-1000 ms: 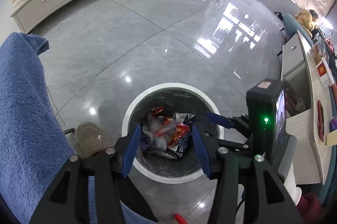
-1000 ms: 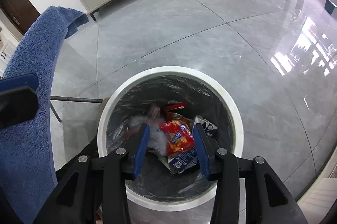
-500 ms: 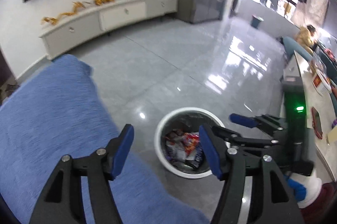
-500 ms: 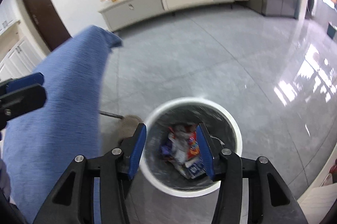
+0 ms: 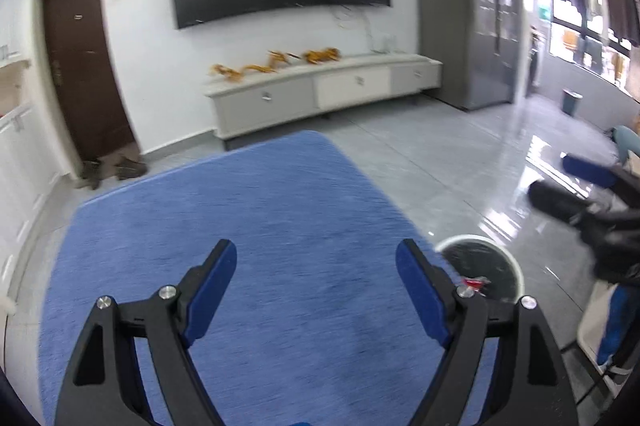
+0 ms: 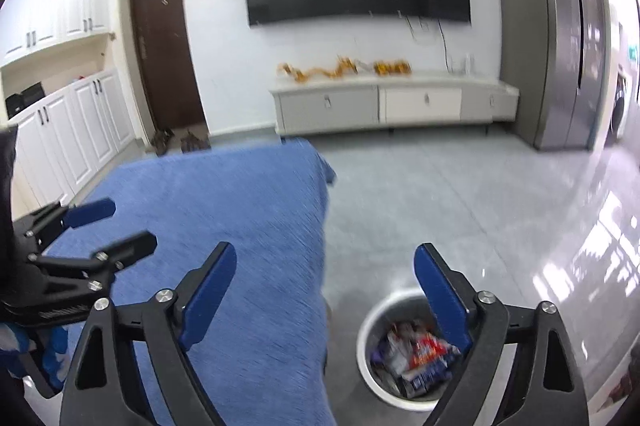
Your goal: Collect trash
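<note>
Both grippers are up over the blue cloth-covered surface (image 5: pixel 260 226) and carry nothing. The left gripper (image 5: pixel 316 266) has just been opening and its jaws stand wide apart with only blue cloth behind them; the right gripper (image 6: pixel 324 266) has likewise just spread wide, empty, straddling the surface's right edge. The task's thing, the trash (image 6: pixel 416 354), lies as a heap of crumpled wrappers inside the white-rimmed bin (image 6: pixel 366 358) on the floor, just beside that right edge and below both tools. From the right gripper the bin sits down and to the right, under its right finger; from the left it lies further right. The right hand is judged nearer. No loose trash shows on the cloth, so collection looks largely done.
</note>
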A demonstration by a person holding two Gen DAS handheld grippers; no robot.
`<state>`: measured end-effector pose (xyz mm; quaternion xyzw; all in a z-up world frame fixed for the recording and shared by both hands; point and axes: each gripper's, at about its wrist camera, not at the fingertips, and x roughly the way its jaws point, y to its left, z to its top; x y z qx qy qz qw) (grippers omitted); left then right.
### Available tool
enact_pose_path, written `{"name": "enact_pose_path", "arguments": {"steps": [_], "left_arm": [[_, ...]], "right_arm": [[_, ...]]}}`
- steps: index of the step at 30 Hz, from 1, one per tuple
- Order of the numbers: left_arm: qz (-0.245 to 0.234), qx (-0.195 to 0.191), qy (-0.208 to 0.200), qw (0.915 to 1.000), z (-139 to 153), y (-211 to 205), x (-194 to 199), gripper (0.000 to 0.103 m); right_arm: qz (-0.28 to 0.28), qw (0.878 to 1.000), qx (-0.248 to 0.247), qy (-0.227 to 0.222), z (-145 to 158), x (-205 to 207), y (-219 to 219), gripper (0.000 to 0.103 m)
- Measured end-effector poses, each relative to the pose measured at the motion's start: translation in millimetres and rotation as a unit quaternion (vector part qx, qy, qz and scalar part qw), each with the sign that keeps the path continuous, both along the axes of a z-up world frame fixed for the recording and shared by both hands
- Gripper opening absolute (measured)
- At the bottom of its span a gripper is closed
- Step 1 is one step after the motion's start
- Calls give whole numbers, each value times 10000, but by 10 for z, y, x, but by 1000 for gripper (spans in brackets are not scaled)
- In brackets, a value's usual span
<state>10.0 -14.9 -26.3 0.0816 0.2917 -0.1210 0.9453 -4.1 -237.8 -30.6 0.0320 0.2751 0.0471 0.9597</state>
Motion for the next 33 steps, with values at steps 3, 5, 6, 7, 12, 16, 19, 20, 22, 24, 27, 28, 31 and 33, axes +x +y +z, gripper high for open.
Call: {"name": "enact_pose_path", "arguments": {"steps": [3, 5, 6, 7, 12, 16, 19, 20, 22, 24, 27, 28, 31, 33], "left_arm": [[295, -36, -264, 9992, 43, 270, -128, 86], [503, -46, -433, 9978, 50, 413, -205, 97], [611, -90, -518, 9967, 55, 498, -243, 101], [660, -137, -561, 9961, 50, 558, -258, 102], [974, -202, -679, 9927, 23, 772, -308, 103], [1027, -197, -726, 9919, 14, 809, -338, 103], [962, -144, -709, 9927, -11, 717, -305, 103], [923, -134, -713, 9931, -18, 668, -318, 103], [843, -122, -697, 9939, -25, 582, -298, 103], [776, -146, -684, 9945, -31, 510, -273, 103], [714, -173, -626, 9953, -50, 444, -235, 103], [688, -156, -611, 9956, -62, 414, -226, 103], [662, -55, -612, 9959, -78, 344, -207, 103], [729, 18, -651, 9952, -67, 320, -206, 103]], "right_arm": [[-44, 9994, -154, -321, 168, -103, 207, 96], [-119, 9982, -270, -525, 257, -158, 331, 102], [-106, 9977, -269, -606, 293, -183, 360, 102], [-93, 9974, -267, -656, 329, -200, 405, 102], [15, 9969, -389, -690, 373, -258, 576, 102], [60, 9981, -289, -544, 299, -223, 594, 103], [-13, 9987, -137, -492, 218, -176, 511, 103], [-69, 9985, -101, -529, 186, -168, 470, 103], [-78, 9984, -3, -565, 165, -143, 429, 103], [-109, 9985, 36, -543, 134, -111, 361, 103], [-172, 9985, 59, -520, 117, -81, 300, 103], [-183, 9986, 61, -498, 104, -67, 280, 103], [-176, 9992, 100, -345, 27, -8, 258, 103], [-196, 9994, 124, -251, -14, 43, 253, 103]]}}
